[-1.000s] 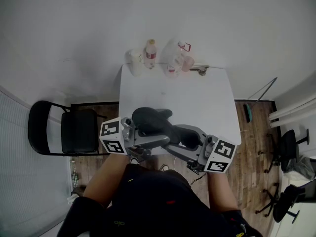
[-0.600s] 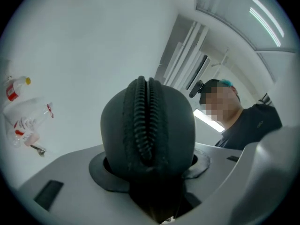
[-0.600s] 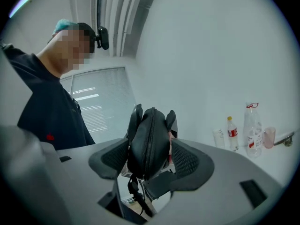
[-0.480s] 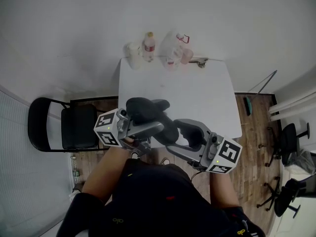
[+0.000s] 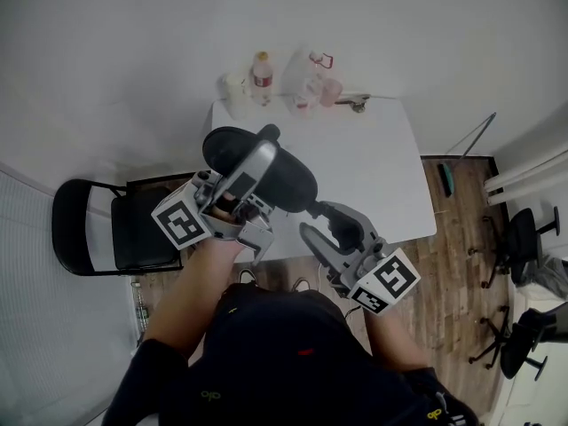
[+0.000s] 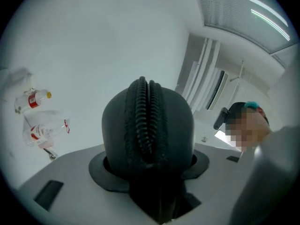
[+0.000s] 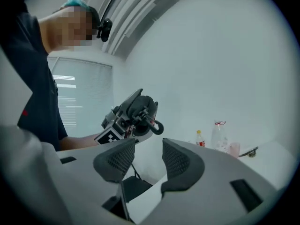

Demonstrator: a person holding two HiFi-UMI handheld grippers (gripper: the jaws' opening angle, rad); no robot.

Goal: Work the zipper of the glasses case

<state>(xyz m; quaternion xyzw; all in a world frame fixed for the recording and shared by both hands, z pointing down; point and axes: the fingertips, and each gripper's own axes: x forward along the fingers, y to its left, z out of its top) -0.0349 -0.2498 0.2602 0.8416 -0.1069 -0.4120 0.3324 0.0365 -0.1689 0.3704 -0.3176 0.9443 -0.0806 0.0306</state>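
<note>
The black oval glasses case is held up off the white table, and my left gripper is shut on it. In the left gripper view the case stands on end between the jaws, its zipper teeth running straight up the middle. My right gripper hangs a little below and right of the case, apart from it. Its jaws are closing, and nothing is between the mesh pads. From the right gripper I see the held case with a dark loop dangling from it.
A red-labelled bottle, a clear jug, a pink cup and a white cup stand along the table's far edge. A black folding chair stands left of the table. The person's arms and dark shirt fill the near side.
The left gripper has lifted the case up and to the left and tipped it on end. The right gripper has come away from the case, and its jaws have narrowed.
</note>
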